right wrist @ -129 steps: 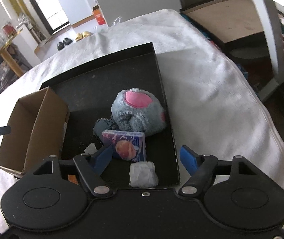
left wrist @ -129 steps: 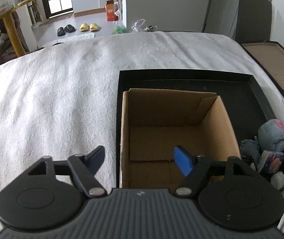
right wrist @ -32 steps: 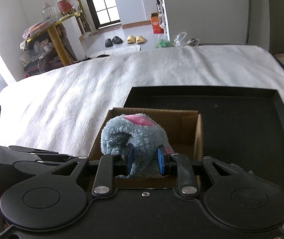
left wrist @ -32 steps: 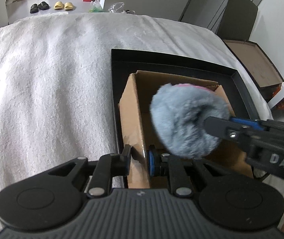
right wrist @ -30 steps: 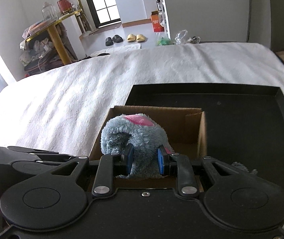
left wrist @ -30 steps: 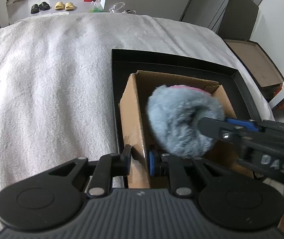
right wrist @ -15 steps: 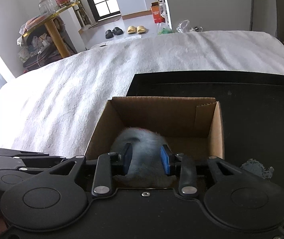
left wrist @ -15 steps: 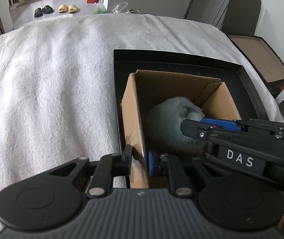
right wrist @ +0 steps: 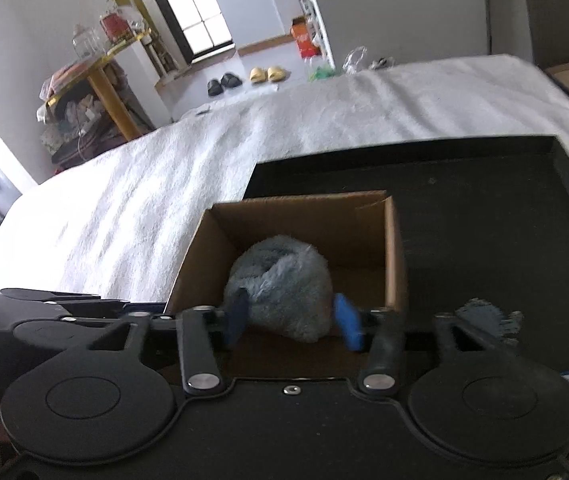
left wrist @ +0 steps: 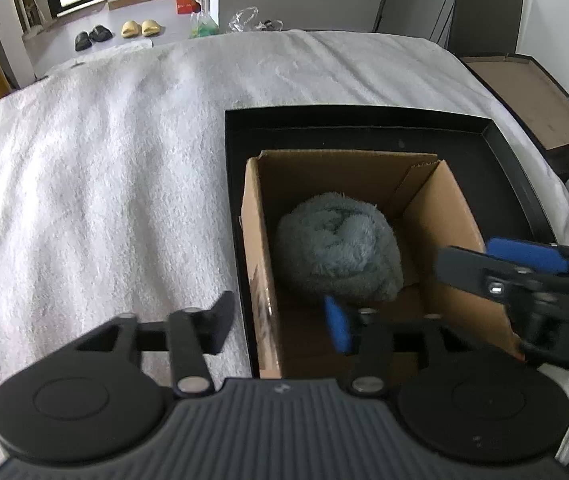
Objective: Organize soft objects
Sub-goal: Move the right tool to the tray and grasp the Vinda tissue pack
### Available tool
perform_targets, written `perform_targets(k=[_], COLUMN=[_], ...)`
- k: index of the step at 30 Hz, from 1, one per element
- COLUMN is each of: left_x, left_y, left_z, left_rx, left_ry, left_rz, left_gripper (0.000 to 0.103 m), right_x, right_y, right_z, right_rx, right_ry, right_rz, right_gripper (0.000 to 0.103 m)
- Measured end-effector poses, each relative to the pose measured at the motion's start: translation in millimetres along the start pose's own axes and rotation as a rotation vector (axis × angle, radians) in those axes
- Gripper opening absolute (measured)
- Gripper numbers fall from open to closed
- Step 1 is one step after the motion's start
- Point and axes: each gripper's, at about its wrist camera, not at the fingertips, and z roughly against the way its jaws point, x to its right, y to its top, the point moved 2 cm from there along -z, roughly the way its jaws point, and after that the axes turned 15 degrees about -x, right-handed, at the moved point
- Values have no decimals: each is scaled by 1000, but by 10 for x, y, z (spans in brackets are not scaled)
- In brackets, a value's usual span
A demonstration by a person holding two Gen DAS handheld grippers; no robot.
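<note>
A grey-blue plush toy lies inside the open cardboard box, which stands in a black tray. My left gripper is open, with one finger on each side of the box's near left wall. My right gripper is open, its fingers on either side of the plush toy inside the box; I cannot tell whether they touch it. The right gripper also shows at the right of the left wrist view.
The tray lies on a bed covered with a white towel. A small grey soft object lies in the tray right of the box. A flat brown-lined box sits off the bed's right side.
My right gripper lowered the plush toy into the box and opened, letting it go. My left gripper, which was shut on the box's left wall, opened. The right gripper drew back a little.
</note>
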Motion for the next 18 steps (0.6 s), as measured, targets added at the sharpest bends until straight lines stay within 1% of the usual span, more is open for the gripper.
perform_targets(k=[1, 3, 6, 10, 13, 18], left_x=[17, 56, 103, 189, 244, 326], left_y=[3, 18, 39, 49, 48, 28], left_z=[14, 37, 71, 109, 119, 136], left_rx=[8, 18, 27, 28, 26, 13], left_ry=[8, 23, 34, 51, 65, 79], left_rz=[-3, -4, 9, 6, 3, 8], left_gripper=[56, 62, 66, 68, 69, 70], right_x=[28, 89, 205, 375, 492, 685], right_y=[-3, -11, -31, -59, -101, -175], right_z=[43, 99, 176, 256, 322, 389], right_rx=[11, 20, 32, 39, 50, 59], right_ry=[-6, -12, -32, -62, -82, -97], right_rz=[1, -5, -9, -29, -43, -63], right_gripper=[57, 58, 63, 71, 78, 81])
